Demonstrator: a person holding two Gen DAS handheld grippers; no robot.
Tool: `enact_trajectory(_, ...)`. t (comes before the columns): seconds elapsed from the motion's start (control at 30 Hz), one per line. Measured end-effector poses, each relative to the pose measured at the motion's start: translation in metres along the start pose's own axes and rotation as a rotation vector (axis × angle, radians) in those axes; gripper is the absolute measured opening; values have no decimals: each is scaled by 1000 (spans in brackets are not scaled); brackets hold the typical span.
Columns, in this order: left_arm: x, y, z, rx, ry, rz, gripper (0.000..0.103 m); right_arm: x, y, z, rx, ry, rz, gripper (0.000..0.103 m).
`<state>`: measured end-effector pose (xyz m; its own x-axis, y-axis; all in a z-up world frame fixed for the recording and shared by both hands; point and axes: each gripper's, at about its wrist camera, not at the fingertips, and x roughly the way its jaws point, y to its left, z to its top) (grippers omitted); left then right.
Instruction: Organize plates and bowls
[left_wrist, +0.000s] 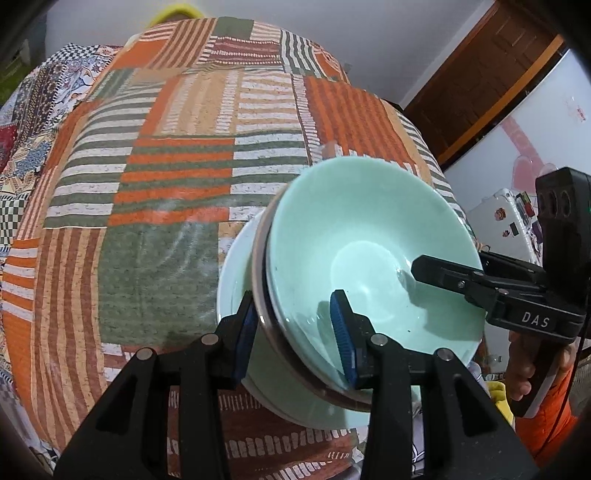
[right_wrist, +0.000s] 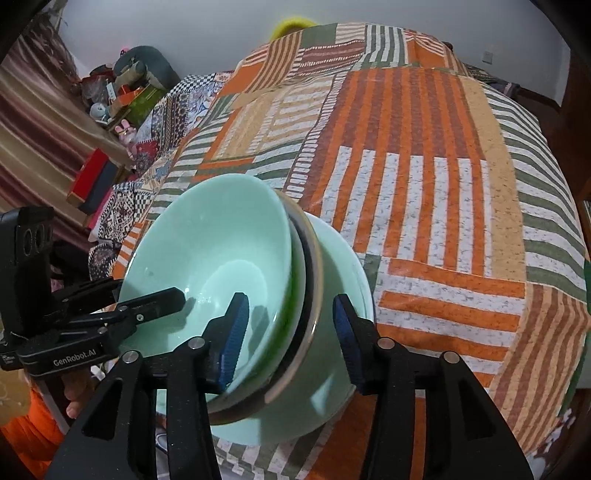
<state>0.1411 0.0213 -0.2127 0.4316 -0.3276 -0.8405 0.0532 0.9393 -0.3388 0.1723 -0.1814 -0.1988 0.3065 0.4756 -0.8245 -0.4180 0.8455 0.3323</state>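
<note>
A mint-green bowl (left_wrist: 369, 236) sits nested in a steel-rimmed bowl (left_wrist: 259, 258), and both rest in a wider pale green bowl (left_wrist: 231, 284) on the patchwork cloth. My left gripper (left_wrist: 295, 328) straddles the near left rim, one blue pad inside the mint bowl and one against the steel bowl's outside, shut on them. In the right wrist view my right gripper (right_wrist: 291, 336) straddles the opposite rim of the mint bowl (right_wrist: 207, 251). Its inner pad is in the bowl and its outer pad stands clear of the steel rim (right_wrist: 314, 269), so it is open.
The striped patchwork cloth (left_wrist: 166, 166) spreads far behind and beside the stack. A wooden door (left_wrist: 480, 81) and a white fridge with stickers (left_wrist: 509, 218) lie to the right. Boxes and toys (right_wrist: 110, 96) pile up at the far left. A hand in an orange sleeve (left_wrist: 532, 373) holds the right gripper.
</note>
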Motion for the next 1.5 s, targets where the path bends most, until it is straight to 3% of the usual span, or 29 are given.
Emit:
enact_trajectory(0.27,-31,-4,-1,20,-70,50,40,-31,18,3,-77,-98,-48,44)
enact_trajectory(0.77,-135,-51,-12,144,-380,111,40,-105,49,-11,-129,-317,-87,47)
enact_trajectory(0.87,-152,-60,-18,161,-440,131,47,-122,57,-17,-147,-377,-89,51)
enact_trajectory(1.1,-188,-76,-36,178,-570,168,57,-155,75,-31,-187,-482,-98,52)
enact_trajectory(1.17,-196,-80,-41,180,-600,177,58,-163,80,-36,-197,-517,-99,56)
enact_trajectory(1.23,-203,-82,-45,183,-618,178,58,-170,83,-39,-201,-552,-100,67)
enact_trajectory(1.37,-214,-85,-55,181,-648,180,61,-183,90,-47,-217,-609,-112,73)
enact_trajectory(1.5,-226,-87,-64,174,-705,196,85,-193,95,-54,-228,-663,-117,85)
